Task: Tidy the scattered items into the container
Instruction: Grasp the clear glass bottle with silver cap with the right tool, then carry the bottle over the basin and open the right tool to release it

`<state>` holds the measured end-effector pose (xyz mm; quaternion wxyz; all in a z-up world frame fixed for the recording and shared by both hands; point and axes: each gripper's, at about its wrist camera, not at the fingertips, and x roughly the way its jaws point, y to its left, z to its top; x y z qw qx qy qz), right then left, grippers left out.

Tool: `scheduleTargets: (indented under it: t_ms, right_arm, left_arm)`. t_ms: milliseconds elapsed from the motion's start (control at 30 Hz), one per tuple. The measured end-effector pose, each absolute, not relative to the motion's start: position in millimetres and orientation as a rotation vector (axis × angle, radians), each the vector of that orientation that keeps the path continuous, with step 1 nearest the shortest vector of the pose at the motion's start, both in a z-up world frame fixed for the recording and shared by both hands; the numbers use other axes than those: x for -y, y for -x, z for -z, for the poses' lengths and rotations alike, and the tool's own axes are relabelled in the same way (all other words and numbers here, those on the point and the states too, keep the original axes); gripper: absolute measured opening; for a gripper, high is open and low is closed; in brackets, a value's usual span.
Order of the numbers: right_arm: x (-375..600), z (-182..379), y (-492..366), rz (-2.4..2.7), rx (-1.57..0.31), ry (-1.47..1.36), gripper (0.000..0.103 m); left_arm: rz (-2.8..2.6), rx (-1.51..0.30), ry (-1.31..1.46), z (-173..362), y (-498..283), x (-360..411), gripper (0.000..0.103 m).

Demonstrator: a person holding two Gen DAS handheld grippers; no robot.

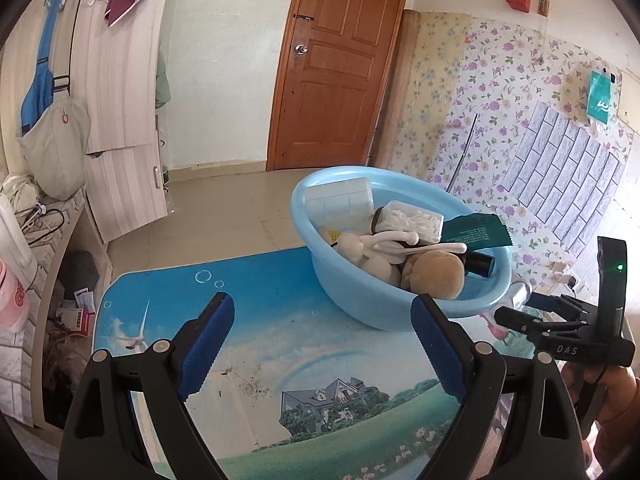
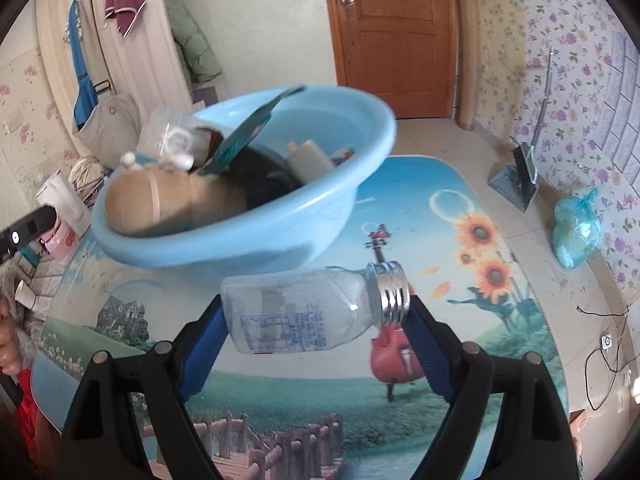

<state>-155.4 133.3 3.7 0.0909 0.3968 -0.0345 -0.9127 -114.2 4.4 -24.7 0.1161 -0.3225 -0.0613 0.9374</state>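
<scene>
A clear glass bottle (image 2: 304, 312) with a silver screw cap lies sideways above the picture-printed table top (image 2: 460, 240). My right gripper (image 2: 316, 304) is shut on it end to end, one blue pad at its base and the other at its cap. Just beyond it stands the light-blue basin (image 2: 240, 240), holding a tan plush toy (image 2: 160, 204), a white roller, a white box and a green packet. In the left wrist view the basin (image 1: 400, 312) sits right of centre on the table. My left gripper (image 1: 320, 302) hangs open in front of it, with nothing between its fingers.
A paper cup (image 2: 26, 294) and a pink cup (image 2: 66, 236) stand past the table's left edge. On the floor to the right are a dustpan (image 2: 516, 184), a blue plastic bag (image 2: 576, 232) and cables. A person's hand (image 1: 612, 400) holds the other tool at the right.
</scene>
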Motion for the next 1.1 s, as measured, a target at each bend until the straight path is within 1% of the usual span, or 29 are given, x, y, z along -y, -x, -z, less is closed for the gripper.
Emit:
scheduleTargets:
  t_ms: [100, 367, 500, 633, 1100]
  right_arm:
    - [-135.1, -14.6, 149.5, 2.730, 0.096, -1.160, 0.086]
    - [-141.1, -29.0, 134.5, 2.759, 0.092, -1.124, 0.086]
    - [-141.6, -42.9, 129.8, 2.778, 0.085, -1.074, 0.086]
    - [-139.2, -55.6, 129.4, 2.776, 0.099, -1.025, 0.086]
    - [-106.3, -73.5, 147.7, 2.729, 0.059, -0.927, 0.086]
  left_arm:
    - [-2.744, 0.181, 0.945, 25.6, 112.7, -4.1, 0.094]
    - [-2.762, 0.125, 1.011, 30.7, 109.5, -7.1, 0.094]
    - [-2.763, 0.124, 1.035, 27.4, 108.2, -4.3, 0.094]
    - [-2.763, 0.103, 1.023, 24.4, 106.8, -6.0, 0.097]
    - [-2.745, 0.061, 0.969, 14.8, 109.7, -16.4, 0.097]
